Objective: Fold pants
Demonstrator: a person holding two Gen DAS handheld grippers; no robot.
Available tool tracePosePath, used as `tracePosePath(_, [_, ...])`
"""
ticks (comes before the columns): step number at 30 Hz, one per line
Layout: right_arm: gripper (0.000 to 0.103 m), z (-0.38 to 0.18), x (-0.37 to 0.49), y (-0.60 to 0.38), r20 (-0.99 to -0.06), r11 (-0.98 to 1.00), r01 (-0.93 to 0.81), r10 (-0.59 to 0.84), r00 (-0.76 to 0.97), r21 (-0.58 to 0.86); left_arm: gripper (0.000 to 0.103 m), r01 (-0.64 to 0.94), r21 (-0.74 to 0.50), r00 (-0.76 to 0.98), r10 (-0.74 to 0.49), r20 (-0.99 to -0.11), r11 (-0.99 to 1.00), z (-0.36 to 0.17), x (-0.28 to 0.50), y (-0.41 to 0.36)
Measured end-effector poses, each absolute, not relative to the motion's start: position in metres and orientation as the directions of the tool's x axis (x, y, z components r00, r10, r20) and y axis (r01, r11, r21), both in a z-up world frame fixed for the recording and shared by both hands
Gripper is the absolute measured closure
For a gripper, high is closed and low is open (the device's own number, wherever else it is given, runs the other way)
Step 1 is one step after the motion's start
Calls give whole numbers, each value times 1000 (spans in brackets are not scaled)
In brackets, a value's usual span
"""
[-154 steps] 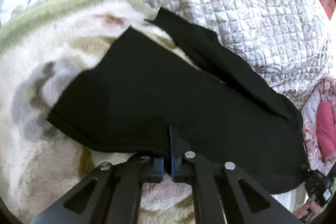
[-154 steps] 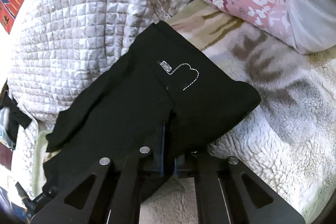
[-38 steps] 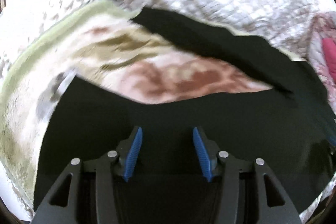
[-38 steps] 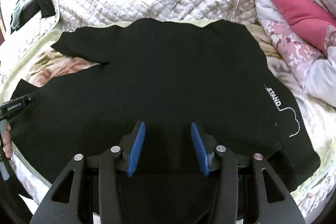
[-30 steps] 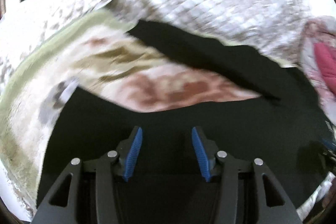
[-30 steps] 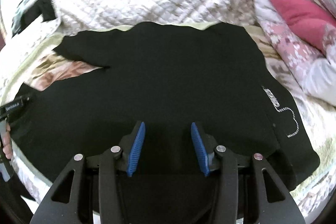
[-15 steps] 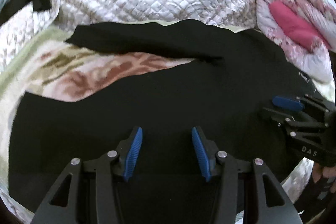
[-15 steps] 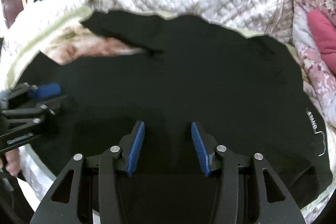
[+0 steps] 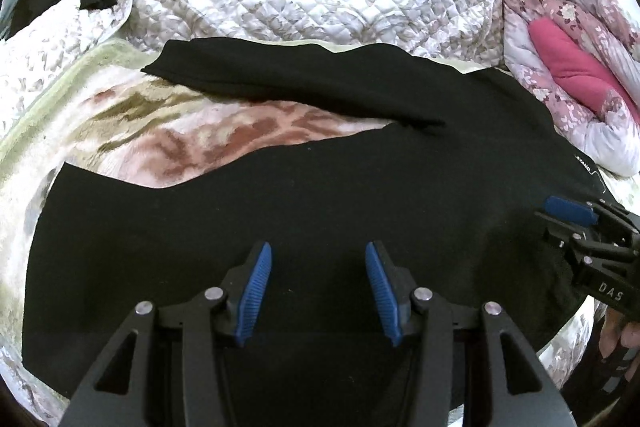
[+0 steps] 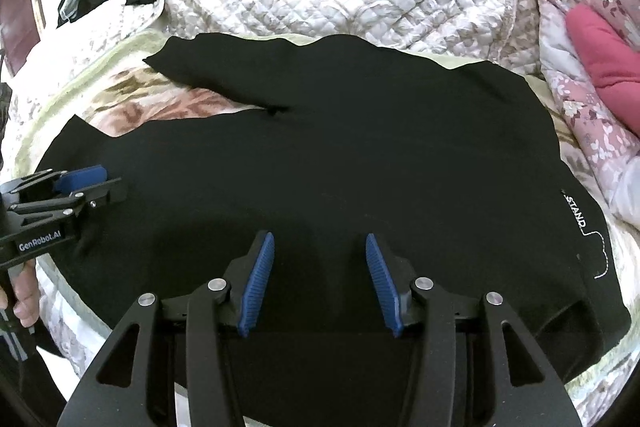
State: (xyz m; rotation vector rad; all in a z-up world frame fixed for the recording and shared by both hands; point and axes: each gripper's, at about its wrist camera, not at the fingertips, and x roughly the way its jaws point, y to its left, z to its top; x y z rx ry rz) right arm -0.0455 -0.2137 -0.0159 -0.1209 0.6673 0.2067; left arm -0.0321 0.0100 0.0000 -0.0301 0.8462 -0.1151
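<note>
Pants (image 9: 320,195) spread flat on the blanket (image 9: 180,139), legs apart, ready for folding.
Left gripper (image 9: 318,291) and right gripper (image 10: 320,287) are held wide open above the near edge; nothing is gripped, presumably awaiting a hold.

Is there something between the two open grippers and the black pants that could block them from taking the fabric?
Nothing visible does. The left gripper and right gripper are both open directly over the black pants, which lie spread on the blanket.
</note>
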Motion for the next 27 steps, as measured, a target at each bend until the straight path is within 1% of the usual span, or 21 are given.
tracePosePath(5, [54,-16,-47,-214,-623,973,-229,155,766,-39,51,89,-68,659,-110,-744,994,1,-32,10])
tracePosePath(9, [54,-12,-45,-219,-637,972,-233,181,749,2,51,85,-69,658,-108,-745,994,6,-30,12])
tracePosePath(13, [54,6,-33,-225,-647,965,-263,206,734,8,51,107,-85,643,-134,-754,991,20,-17,18])
tracePosePath(15, [51,18,-21,-232,-643,959,-284,230,731,20,51,124,-75,655,-138,-743,990,31,-6,22])
tracePosePath(16, [48,26,-11,-237,-642,958,-285,230,732,18,51,128,-70,661,-138,-738,989,36,2,24])
tracePosePath(19, [46,43,19,-247,-635,952,-306,229,737,-12,51,136,-72,662,-145,-735,988,47,33,32])
tracePosePath(22, [41,58,54,-258,-642,935,-348,228,732,-64,50,170,-47,664,-150,-733,984,58,70,35])
tracePosePath(25, [40,66,87,-270,-657,923,-376,234,716,-82,45,200,-15,666,-147,-732,980,63,109,36])
tracePosePath(27, [40,66,114,-279,-675,916,-389,228,702,-95,42,194,-15,662,-142,-736,981,63,138,40])
